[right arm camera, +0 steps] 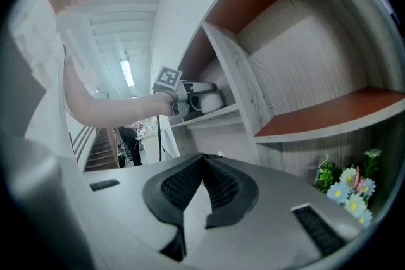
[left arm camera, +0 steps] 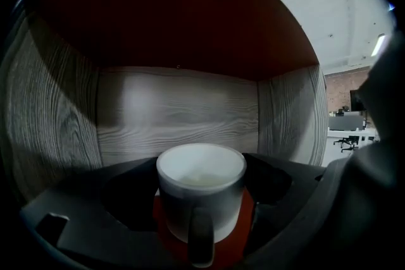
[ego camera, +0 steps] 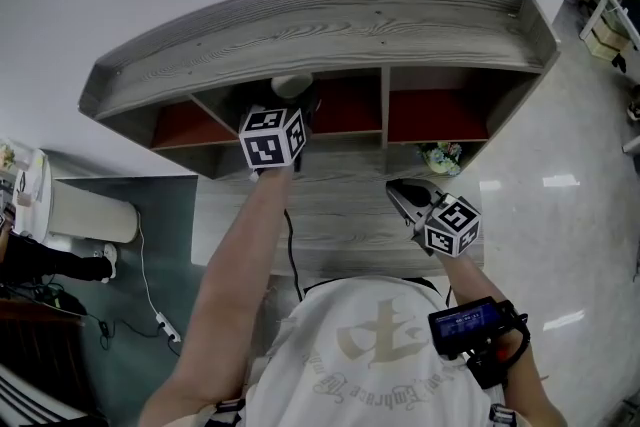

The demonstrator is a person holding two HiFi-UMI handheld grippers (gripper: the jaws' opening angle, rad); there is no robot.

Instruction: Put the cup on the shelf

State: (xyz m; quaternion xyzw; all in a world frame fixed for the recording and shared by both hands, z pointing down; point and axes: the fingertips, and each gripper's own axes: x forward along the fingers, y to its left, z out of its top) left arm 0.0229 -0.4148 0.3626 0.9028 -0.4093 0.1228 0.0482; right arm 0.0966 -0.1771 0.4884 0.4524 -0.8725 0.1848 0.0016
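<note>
Cup upright on red floor of shelf middle compartment, clamped between jaws of left gripper, handle facing gripper. Right gripper empty, jaws together, below shelf.

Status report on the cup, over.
Left tool shut on cup. Cup inside shelf, middle compartment. Right tool shut, empty, lower down. No obstruction seen.

White cup, upright, handle turned toward me, stands between the jaws of my left gripper in the middle compartment of the grey wood-grain shelf, over its red floor, near the back wall.
</note>
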